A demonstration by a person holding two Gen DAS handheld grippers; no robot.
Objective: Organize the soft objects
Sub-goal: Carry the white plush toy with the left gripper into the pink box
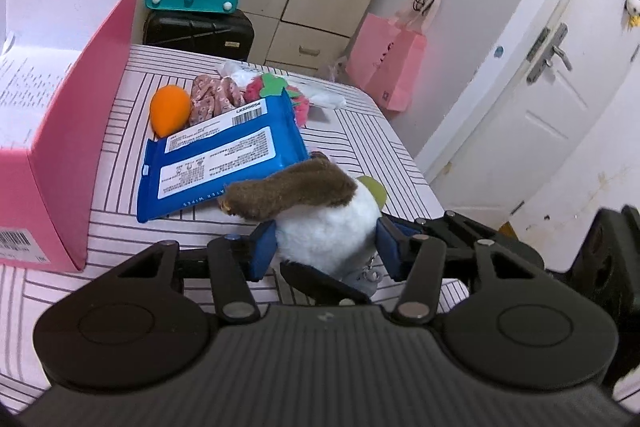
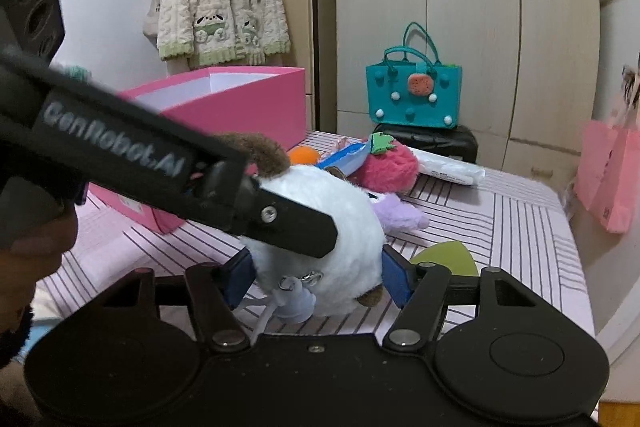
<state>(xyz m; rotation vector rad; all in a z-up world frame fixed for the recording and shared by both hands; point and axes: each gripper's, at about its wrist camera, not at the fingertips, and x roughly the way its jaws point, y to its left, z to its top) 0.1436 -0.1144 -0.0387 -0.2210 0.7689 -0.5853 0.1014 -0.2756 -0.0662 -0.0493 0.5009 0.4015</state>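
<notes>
Plush is the thing in hand: a round white fluffy toy with a brown furry ear [image 1: 320, 223] sits above the pink striped bedcover [image 1: 360, 139], just in front of the blue wet-wipes packet [image 1: 224, 159]. The left gripper [image 1: 326, 247] has its blue pads pressed into the toy's sides, jaws roughly half apart, so it appears to be gripped. The right gripper [image 2: 318, 277] brackets the same toy, its pads touching the fur on both sides, though whether it truly squeezes is hard to judge. Risk, as I read it, lies in two claws on one soft body: if they pull in different directions the fur could slip from a pad, or the small keyring clip and cord [image 2: 298, 291] dangling below could snag on a finger. The left claw's finger also crosses the right camera's view, so the two tools could knock together. The open pink cardboard box [image 1: 60, 131] nearby holds only printed paper as far as I can see; no soft toys lie in it yet. The teal felt handbag [image 2: 414, 95] stands on a black suitcase [image 2: 436, 139]; its contents are hidden.
</notes>
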